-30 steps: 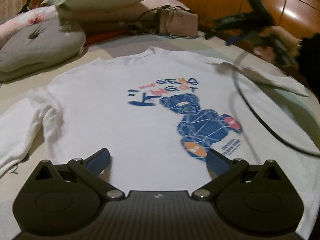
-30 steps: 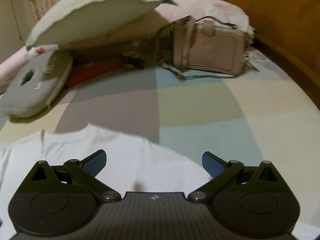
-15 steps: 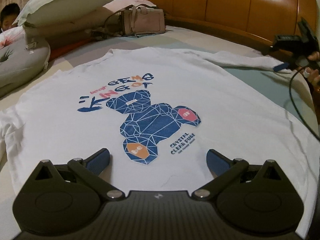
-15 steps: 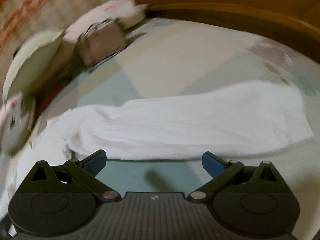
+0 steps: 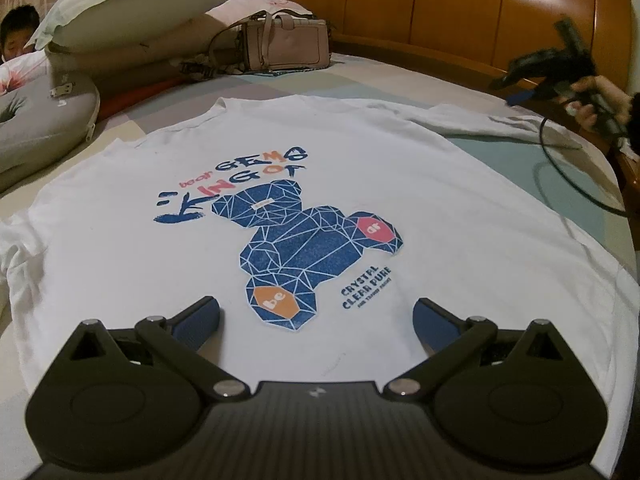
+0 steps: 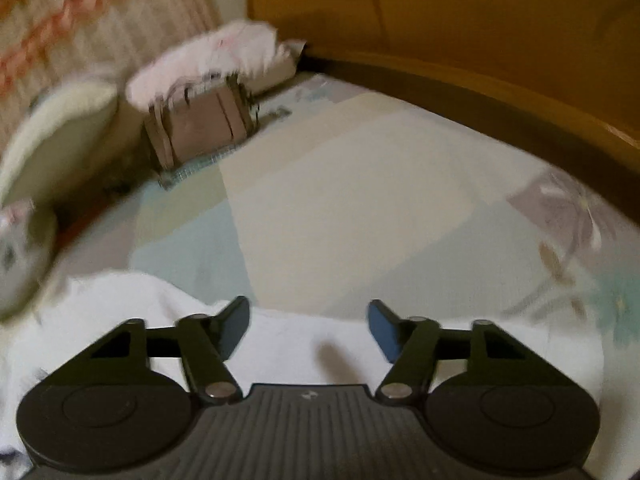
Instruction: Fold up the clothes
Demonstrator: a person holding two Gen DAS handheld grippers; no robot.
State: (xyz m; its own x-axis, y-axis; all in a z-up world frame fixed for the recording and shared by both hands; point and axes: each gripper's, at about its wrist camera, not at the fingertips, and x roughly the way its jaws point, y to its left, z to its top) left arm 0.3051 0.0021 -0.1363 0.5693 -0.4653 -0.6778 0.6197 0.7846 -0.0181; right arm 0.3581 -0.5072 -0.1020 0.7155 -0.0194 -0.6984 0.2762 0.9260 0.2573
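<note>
On the bed (image 5: 400, 84), the shirt (image 5: 160, 264) lies under the left tool (image 5: 316, 316).

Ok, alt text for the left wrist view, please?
A white T-shirt with a blue bear print lies flat on a bed, the open left tongs above its hem. The right tongs hover over its far sleeve; a handbag and pillows sit behind.

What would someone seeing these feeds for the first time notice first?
The white shirt spread flat on the bed, front up, with its blue faceted bear print mid-chest in the left wrist view. Behind it, a beige handbag sits by the pillows, against the wooden headboard. The right gripper is over the outstretched sleeve, its jaws closing but not yet pressing the cloth.
</note>
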